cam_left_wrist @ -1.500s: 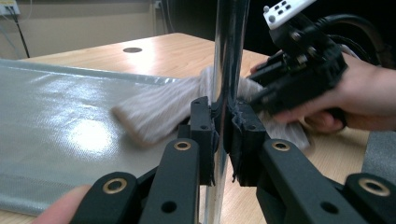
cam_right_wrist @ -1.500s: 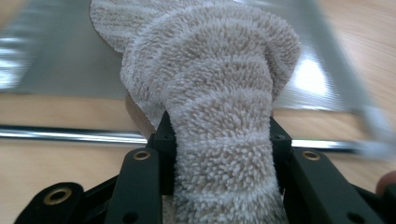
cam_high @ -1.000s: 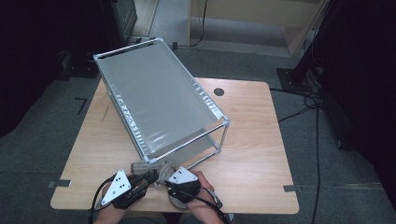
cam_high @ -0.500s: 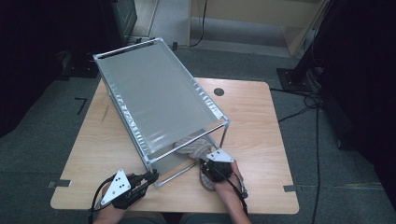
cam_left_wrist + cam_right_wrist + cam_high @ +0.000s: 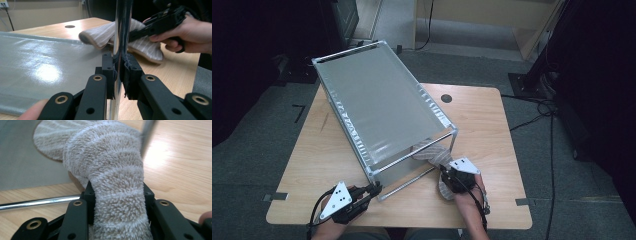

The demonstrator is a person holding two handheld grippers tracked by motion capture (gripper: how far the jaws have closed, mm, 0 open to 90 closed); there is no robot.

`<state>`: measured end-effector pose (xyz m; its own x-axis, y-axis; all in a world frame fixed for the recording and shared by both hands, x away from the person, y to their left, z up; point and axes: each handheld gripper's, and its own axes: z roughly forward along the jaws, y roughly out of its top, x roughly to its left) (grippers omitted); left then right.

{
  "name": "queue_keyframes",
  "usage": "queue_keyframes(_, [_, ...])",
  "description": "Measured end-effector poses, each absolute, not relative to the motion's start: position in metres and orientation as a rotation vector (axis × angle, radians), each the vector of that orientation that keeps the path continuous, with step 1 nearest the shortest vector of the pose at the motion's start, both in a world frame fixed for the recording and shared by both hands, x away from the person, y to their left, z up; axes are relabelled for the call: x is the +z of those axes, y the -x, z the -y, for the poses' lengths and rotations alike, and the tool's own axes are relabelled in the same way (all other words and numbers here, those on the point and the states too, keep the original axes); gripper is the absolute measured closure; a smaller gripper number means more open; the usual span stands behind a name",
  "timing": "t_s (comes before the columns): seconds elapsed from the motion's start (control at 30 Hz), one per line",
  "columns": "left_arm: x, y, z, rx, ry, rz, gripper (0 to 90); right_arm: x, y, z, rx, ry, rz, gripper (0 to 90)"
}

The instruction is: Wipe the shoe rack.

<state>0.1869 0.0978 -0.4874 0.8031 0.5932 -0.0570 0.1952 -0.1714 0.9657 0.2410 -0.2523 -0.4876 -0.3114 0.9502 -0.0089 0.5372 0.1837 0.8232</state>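
Fingers (image 5: pixel 85 202) of the right gripper (image 5: pixel 451 175) press into both sides of a fluffy striped sock (image 5: pixel 112 182), which bulges up between them and runs forward over the table (image 5: pixel 492 130) toward the rack's (image 5: pixel 382 110) low shelf; its jaws have just been closing a little on the sock. That hand (image 5: pixel 468 192) comes in from the near edge at the rack's near right corner, gripper pointing away from the person. At the rack's near left corner the left gripper (image 5: pixel 117 72) lies low and level, its pads clamped tight on the chrome corner post (image 5: pixel 122 30). From there, the sock lies just behind the post, its toe end on the grey shelf liner (image 5: pixel 37 67).
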Motion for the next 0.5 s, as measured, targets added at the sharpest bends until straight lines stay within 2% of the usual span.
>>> queue_keyframes(0.27, [-0.487, -0.187, -0.098, 0.395, -1.743, -0.611, 82.0, -0.467, -0.233, 0.277, 1.058, -1.437, -1.889, 63.0])
queue_keyframes(0.5, [-0.487, -0.187, -0.098, 0.393, -1.741, -0.612, 82.0, -0.423, -0.220, 0.287, 1.191, -1.384, -1.773, 63.0])
